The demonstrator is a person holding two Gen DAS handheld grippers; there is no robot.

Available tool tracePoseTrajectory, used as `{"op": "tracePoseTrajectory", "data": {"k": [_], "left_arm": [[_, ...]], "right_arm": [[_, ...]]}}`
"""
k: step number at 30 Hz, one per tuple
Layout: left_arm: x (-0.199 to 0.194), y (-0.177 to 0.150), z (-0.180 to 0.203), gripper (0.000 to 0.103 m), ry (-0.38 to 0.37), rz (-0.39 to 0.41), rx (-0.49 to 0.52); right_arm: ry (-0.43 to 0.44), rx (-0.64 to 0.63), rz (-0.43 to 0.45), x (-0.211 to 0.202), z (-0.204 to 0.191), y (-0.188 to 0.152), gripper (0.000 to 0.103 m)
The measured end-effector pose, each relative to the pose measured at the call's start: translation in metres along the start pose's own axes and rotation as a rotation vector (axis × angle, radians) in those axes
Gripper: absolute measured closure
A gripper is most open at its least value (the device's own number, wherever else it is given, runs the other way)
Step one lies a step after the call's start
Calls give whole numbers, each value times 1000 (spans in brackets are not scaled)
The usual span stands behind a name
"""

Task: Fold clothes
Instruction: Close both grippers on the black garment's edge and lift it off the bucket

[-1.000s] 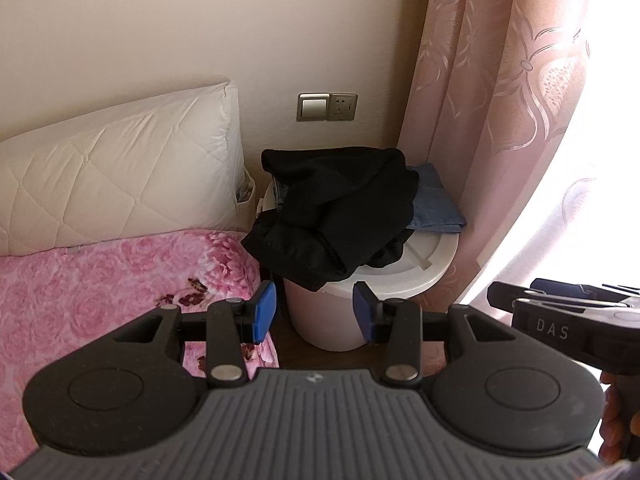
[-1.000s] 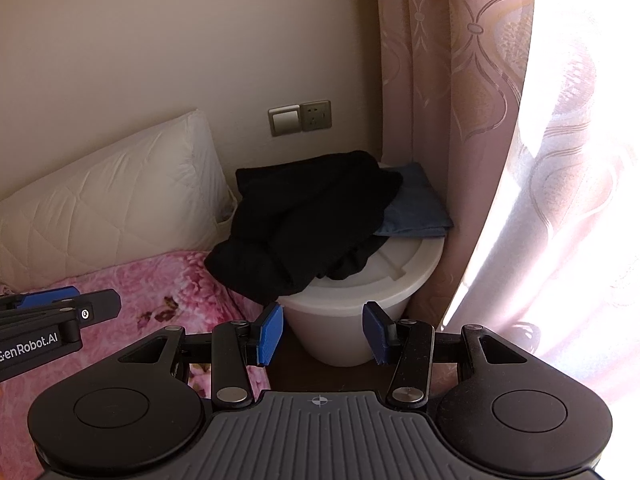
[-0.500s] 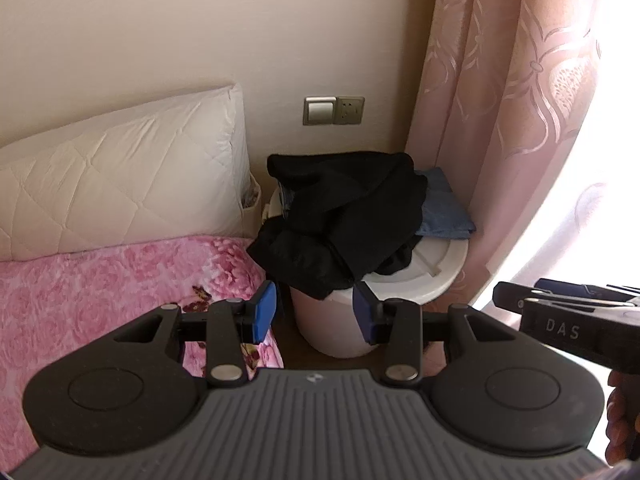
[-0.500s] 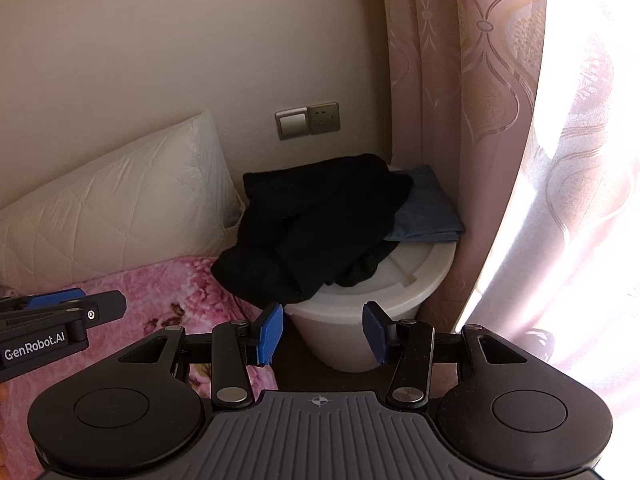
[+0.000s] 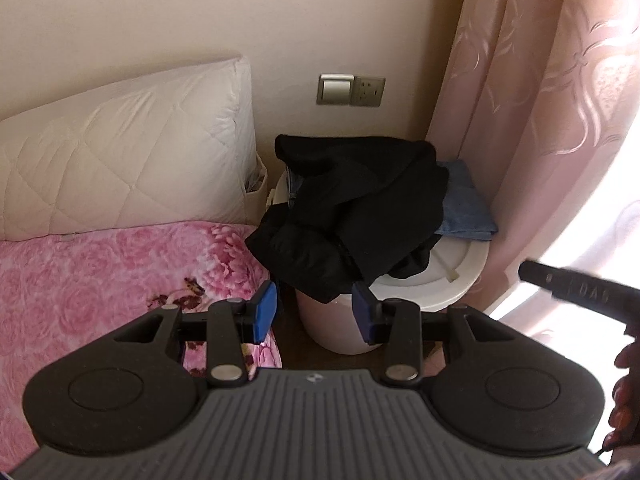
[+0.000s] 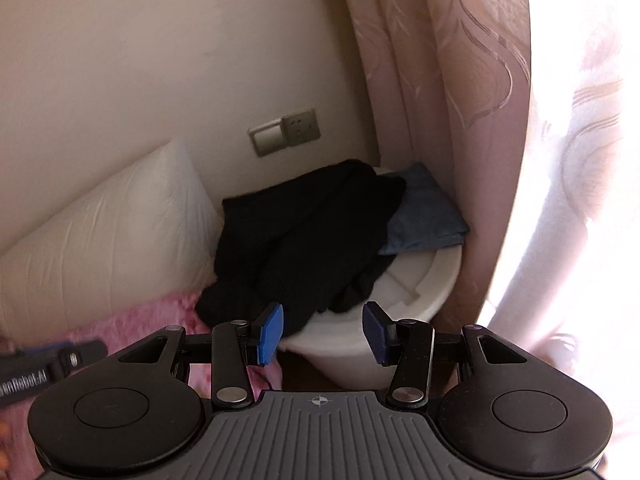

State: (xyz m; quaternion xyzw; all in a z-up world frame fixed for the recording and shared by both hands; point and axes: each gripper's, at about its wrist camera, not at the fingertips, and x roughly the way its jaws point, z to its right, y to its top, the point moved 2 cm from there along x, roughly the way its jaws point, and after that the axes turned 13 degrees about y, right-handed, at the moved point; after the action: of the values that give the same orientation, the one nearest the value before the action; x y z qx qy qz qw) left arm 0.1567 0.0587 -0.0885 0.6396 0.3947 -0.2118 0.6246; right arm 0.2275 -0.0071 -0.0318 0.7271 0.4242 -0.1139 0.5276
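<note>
Beyond both empty, parted claws, left claw (image 5: 315, 312) and right claw (image 6: 325, 329), black garment (image 5: 360, 216) heaped on white bucket (image 5: 448, 280).

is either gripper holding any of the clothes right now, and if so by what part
Nothing is held. The left gripper and right gripper are both open and short of the black garment on the white bin.

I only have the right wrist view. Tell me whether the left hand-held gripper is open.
Observer: Open. In the left wrist view the left hand-held gripper has its blue pads apart, nothing between them.
Operator: Report what lies under the crumpled black garment's left side.
Observer: A strip of blue denim shows there under the crumpled black garment, on the round white plastic bin.
</note>
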Motion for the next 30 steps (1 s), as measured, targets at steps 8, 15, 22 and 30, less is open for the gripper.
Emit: {"op": "tracePoseTrajectory", "data": {"k": [8,15,22,30], "left_arm": [[75,46,31,66,-44,-111,-18],[141,96,45,66,-75,-190,-83],[197,134,55,65,-64,-223,-102],[270,158,61,64,-82,-336,-212]], "right_arm": [[2,20,-145,77,47,42,55],[37,106,-268,152,89,77,55],[62,211,-284,224,116,107,55],[115,474,-208,286,154,132,51]]}}
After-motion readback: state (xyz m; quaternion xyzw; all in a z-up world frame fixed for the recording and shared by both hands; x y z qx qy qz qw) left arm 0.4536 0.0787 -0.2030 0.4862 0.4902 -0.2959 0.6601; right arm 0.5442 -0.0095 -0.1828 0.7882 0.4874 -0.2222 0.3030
